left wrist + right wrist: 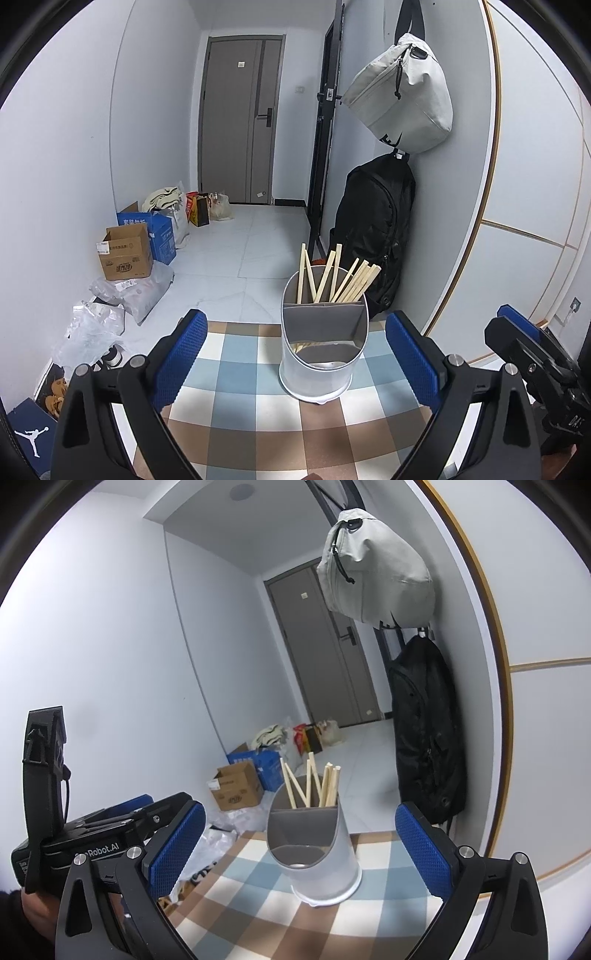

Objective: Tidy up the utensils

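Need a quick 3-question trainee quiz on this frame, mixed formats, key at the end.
1. True or false: the wooden chopsticks stand in the rear compartment of the white cylindrical utensil holder.
2. The holder stands on: A) bare floor B) checkered tablecloth C) cardboard box.
3. Fill in: both the left gripper and right gripper are ____.

Key: 1 true; 2 B; 3 open, holding nothing.

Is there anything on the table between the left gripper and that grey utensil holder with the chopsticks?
Nothing visible. The open left gripper faces the grey cylindrical utensil holder directly, with only bare checkered tablecloth between them. The wooden chopsticks stand in its rear compartment.
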Demonstrator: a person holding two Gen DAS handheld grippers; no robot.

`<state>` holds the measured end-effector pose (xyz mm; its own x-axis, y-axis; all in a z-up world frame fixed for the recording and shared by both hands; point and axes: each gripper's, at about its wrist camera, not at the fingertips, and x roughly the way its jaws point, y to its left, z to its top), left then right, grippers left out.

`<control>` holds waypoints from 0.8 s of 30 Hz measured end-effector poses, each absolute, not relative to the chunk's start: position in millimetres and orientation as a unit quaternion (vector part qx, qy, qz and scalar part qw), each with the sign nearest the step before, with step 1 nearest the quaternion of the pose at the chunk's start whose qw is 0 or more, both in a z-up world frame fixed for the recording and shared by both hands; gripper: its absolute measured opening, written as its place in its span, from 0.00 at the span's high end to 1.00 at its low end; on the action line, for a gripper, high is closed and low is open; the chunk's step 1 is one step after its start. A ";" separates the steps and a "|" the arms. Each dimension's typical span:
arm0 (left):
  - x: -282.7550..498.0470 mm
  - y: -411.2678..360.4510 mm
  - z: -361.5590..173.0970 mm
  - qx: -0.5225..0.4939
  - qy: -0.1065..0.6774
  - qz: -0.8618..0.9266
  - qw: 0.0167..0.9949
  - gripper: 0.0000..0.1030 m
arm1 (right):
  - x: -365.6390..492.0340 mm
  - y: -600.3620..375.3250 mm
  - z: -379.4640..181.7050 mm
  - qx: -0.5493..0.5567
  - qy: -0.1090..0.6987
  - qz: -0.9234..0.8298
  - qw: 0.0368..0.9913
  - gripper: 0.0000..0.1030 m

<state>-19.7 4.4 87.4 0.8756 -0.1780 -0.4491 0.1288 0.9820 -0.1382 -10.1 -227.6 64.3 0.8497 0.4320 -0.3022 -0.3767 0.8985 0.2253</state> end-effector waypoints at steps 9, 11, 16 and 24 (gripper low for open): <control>-19.9 2.6 87.1 -0.056 0.241 -0.081 0.966 0.08 | -9.2 -231.4 63.3 0.090 0.176 0.209 0.958 0.00; -19.7 2.2 86.8 -0.056 0.241 -0.081 0.965 0.08 | -8.9 -231.0 63.7 0.089 0.176 0.209 0.958 0.00; -19.0 3.4 85.4 -0.061 0.243 -0.078 0.965 0.08 | -9.4 -230.7 63.3 0.088 0.176 0.211 0.957 0.00; -17.5 4.8 84.2 -0.067 0.246 -0.079 0.964 0.08 | -9.4 -232.0 63.5 0.092 0.176 0.211 0.957 0.00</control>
<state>-17.5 4.8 84.2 0.8669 -0.1852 -0.4628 0.1192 0.9785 -0.1682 -9.4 -232.0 63.5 0.8490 0.4360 -0.2983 -0.3713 0.8942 0.2500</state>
